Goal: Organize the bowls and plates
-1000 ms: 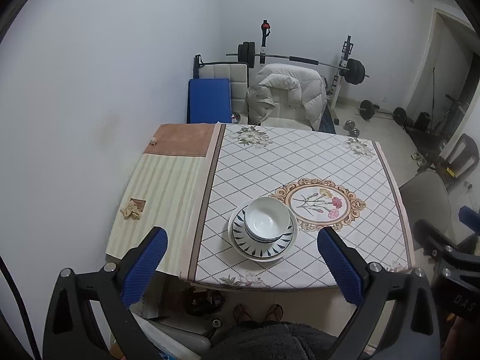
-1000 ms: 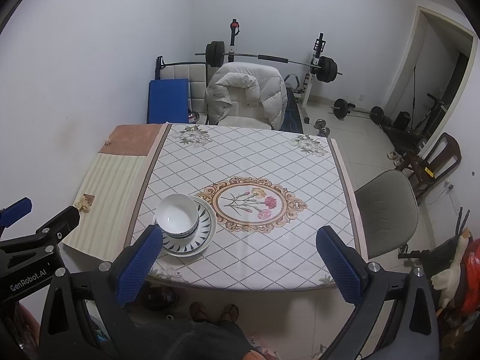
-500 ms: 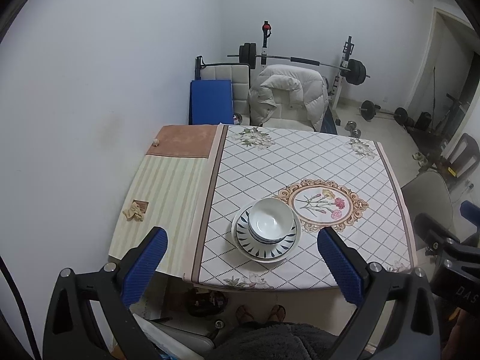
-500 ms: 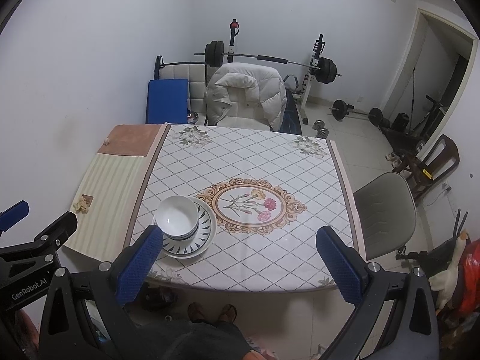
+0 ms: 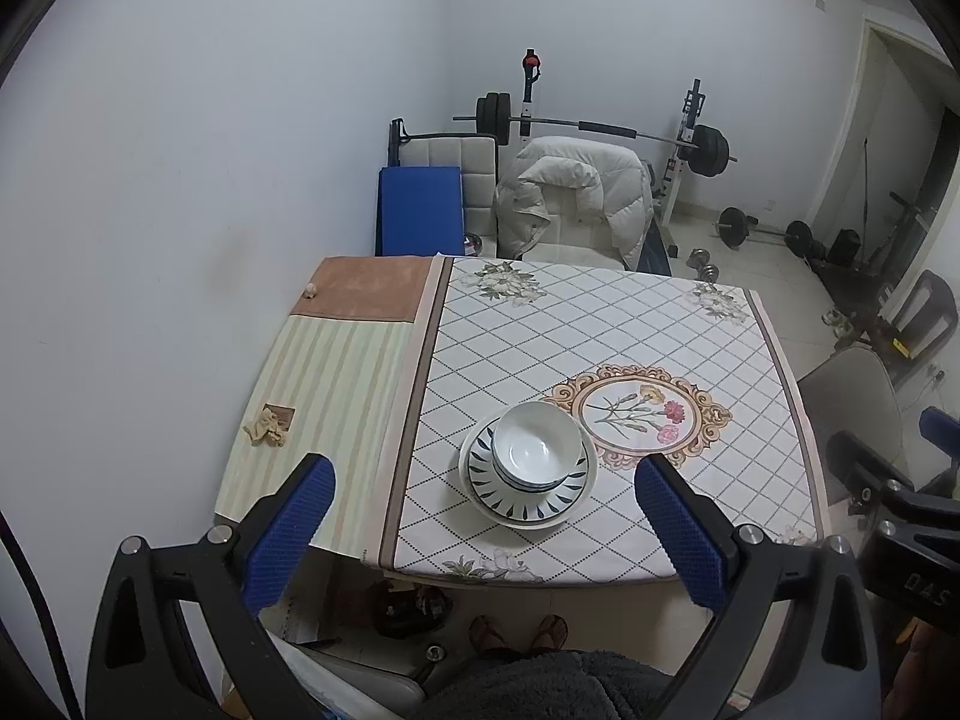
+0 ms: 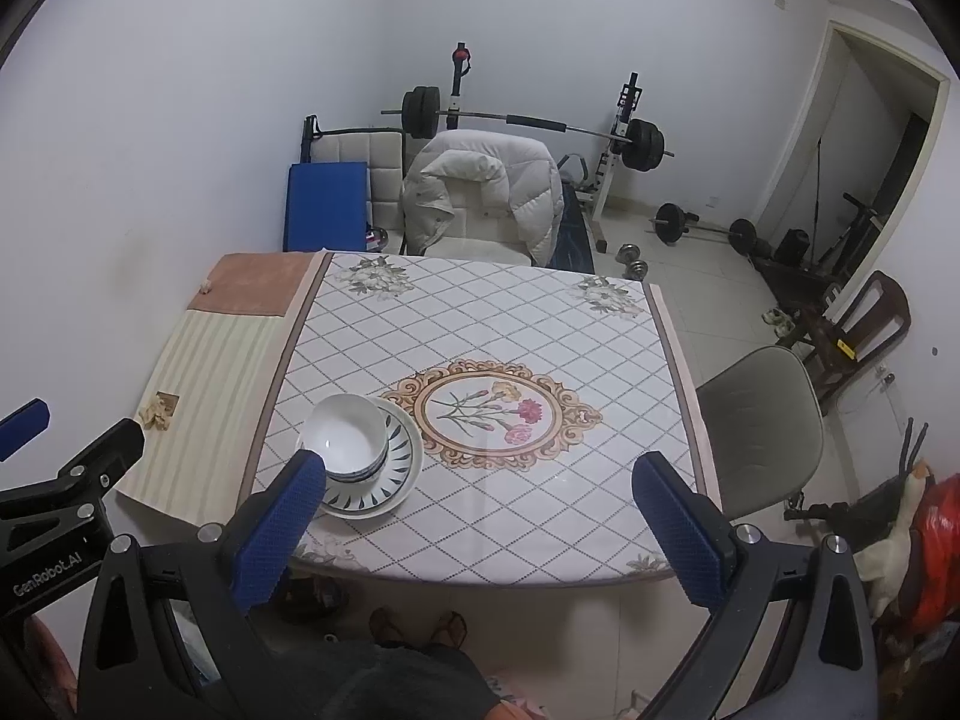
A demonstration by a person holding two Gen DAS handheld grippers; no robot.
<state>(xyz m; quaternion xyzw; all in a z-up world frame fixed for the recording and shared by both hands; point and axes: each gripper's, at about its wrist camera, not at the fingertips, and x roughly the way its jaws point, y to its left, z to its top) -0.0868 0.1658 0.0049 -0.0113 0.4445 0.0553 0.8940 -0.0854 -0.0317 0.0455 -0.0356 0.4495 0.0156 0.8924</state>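
Stacked white ceramic bowls [image 5: 538, 449] nested on a round blue-leaf-patterned plate [image 5: 528, 495] near the table's [image 5: 600, 312] front edge. Left gripper [image 5: 483, 531] and right gripper [image 6: 480, 531] both spread wide, empty, held above, touching nothing.

Your left wrist camera sits high above the near edge of the desk [image 5: 600, 324], looking forward and down between the spread blue fingers of the left tongs [image 5: 480, 516]. Your right wrist camera holds a similar height and tilt, looking between the spread fingers of the right tongs [image 6: 474, 510] from a station further right. Both views stand well back from the desk and take in its whole top. Both share the stacked bowls [image 5: 538, 447] on the plate [image 5: 528, 507], the barbell rack [image 6: 528, 120] and the jacket-draped chair [image 6: 486, 192] beyond. Each camera catches the other tongs at its frame edge.
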